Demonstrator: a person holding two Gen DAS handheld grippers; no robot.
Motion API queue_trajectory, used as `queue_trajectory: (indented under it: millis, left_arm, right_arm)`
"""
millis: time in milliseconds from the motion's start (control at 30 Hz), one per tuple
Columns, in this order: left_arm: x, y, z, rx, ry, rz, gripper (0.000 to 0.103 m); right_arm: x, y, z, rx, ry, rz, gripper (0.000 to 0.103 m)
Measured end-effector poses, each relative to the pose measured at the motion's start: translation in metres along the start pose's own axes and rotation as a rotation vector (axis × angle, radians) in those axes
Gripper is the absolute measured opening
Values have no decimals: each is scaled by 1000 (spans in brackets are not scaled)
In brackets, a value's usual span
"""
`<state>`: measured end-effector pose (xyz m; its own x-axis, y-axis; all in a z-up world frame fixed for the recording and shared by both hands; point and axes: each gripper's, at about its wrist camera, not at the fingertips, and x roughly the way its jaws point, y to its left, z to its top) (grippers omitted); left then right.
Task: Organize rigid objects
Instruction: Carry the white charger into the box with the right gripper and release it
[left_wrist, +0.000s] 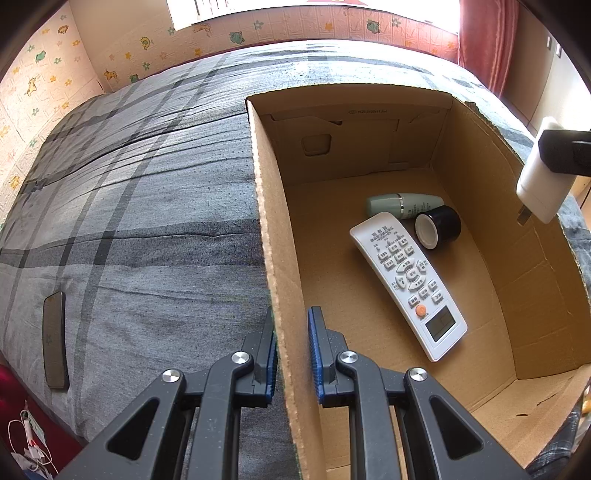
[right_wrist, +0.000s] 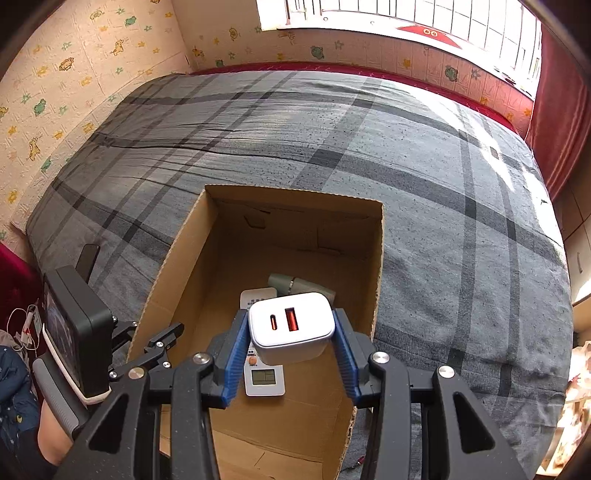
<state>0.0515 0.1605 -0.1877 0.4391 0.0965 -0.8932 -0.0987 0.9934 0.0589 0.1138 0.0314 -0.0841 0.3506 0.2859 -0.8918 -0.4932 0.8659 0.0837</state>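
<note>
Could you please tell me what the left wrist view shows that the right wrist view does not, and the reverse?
Only the left wrist view shows the black jar in the cardboard box and the left gripper straddling the box wall. Only the right wrist view shows the ports of the white charger held by the right gripper. Both show the remote, the green bottle and the plaid bedspread.

Left gripper (left_wrist: 291, 354) and right gripper (right_wrist: 290, 356) alike — matte black speckled linkages; silver round screws; ribbed blue finger pads (right_wrist: 233, 363).
</note>
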Motion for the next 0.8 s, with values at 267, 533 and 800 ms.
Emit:
queue_trajectory:
  millis: [267,533,800]
  left_arm:
    - [0,0,0,-2,0,-2,17]
    - [0,0,-1,-5,1,-4,17]
    - [0,0,0,-6,1,-5,17]
  right_arm:
    - [34,13,-3,-32,59,-25,47]
    - [72,17,-8,-51,120,-68,47]
    - [98,21,-9,-78,168,-126,47]
